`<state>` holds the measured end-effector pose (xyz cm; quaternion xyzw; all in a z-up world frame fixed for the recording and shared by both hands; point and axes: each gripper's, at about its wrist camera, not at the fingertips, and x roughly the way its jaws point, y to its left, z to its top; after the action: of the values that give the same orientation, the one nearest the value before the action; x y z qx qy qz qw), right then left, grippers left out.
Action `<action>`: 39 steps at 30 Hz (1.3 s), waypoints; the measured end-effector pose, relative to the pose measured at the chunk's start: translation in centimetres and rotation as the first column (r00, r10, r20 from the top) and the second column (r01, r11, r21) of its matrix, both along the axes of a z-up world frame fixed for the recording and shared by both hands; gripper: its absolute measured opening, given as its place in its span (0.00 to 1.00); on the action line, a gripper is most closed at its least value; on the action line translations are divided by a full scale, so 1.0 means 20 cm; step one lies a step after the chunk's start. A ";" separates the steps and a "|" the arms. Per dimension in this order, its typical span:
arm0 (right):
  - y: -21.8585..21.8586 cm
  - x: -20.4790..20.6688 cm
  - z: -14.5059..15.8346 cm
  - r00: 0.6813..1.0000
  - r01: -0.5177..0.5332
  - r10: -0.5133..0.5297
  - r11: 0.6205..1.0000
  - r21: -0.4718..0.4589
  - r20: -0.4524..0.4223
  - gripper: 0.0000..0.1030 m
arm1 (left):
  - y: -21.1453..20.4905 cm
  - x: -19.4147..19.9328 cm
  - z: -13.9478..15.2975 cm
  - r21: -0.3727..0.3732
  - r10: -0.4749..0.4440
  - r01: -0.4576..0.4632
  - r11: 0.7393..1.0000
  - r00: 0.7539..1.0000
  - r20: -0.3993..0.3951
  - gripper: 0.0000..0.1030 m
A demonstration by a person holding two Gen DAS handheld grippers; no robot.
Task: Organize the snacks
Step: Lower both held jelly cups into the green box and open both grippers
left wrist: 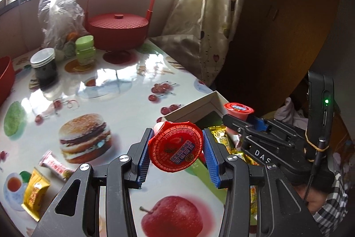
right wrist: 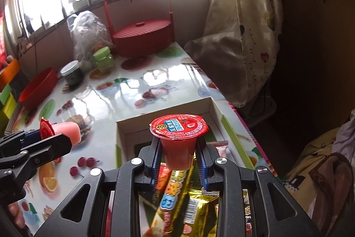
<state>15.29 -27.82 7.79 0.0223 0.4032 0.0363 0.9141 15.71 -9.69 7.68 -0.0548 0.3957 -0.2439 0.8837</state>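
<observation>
My left gripper (left wrist: 175, 148) is shut on a red-lidded jelly cup (left wrist: 175, 149), held tilted with its lid toward the camera, just left of the box; it also shows in the right wrist view (right wrist: 60, 129). My right gripper (right wrist: 178, 156) is shut on a second red jelly cup (right wrist: 178, 137), upright above the open white cardboard box (right wrist: 164, 116); that cup also shows in the left wrist view (left wrist: 238, 110). The box holds yellow and gold snack packets (right wrist: 177, 192). A yellow packet (left wrist: 35, 190) and a pink-white packet (left wrist: 55, 164) lie on the table at the left.
The fruit-print table (left wrist: 106, 86) carries a red lidded basket (left wrist: 117, 28), a green jar (left wrist: 85, 49), a dark jar (left wrist: 44, 67), a plastic bag (left wrist: 57, 12) and a red bowl (right wrist: 38, 88). A curtain (left wrist: 206, 3) hangs past the right table edge.
</observation>
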 end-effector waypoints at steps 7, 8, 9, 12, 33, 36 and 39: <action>-0.06 0.03 -0.05 0.999 0.022 -0.022 1.000 -0.009 -0.023 0.26 | -0.11 0.06 -0.04 -0.008 -0.047 0.047 0.999 0.999 -0.025 0.44; -0.07 0.03 -0.05 0.999 0.024 -0.024 1.000 -0.011 -0.026 0.26 | -0.12 0.07 -0.05 -0.004 -0.056 0.056 0.998 0.998 -0.023 0.44; -0.09 0.04 -0.06 0.999 0.027 -0.027 1.000 -0.014 -0.031 0.26 | -0.14 0.07 -0.06 0.000 -0.064 0.064 0.998 0.998 -0.024 0.44; -0.11 0.05 -0.09 0.999 0.029 -0.030 0.999 -0.017 -0.043 0.26 | -0.18 0.09 -0.07 0.000 -0.076 0.076 0.997 0.997 -0.032 0.44; -0.12 0.13 -0.12 0.997 -0.031 0.028 0.999 -0.036 -0.073 0.27 | -0.31 0.18 -0.20 0.043 -0.095 0.100 0.994 0.991 -0.097 0.44; -0.12 0.13 -0.12 0.997 -0.034 0.032 0.999 -0.032 -0.072 0.27 | -0.32 0.19 -0.20 0.041 -0.101 0.106 0.994 0.990 -0.101 0.44; -0.12 0.13 -0.12 0.997 -0.038 0.036 0.999 -0.023 -0.071 0.27 | -0.32 0.18 -0.20 0.036 -0.104 0.108 0.994 0.989 -0.104 0.44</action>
<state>17.83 -30.29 5.49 0.0049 0.4360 0.0472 0.8987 19.39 -16.11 3.62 -0.0279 0.4475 -0.2791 0.8492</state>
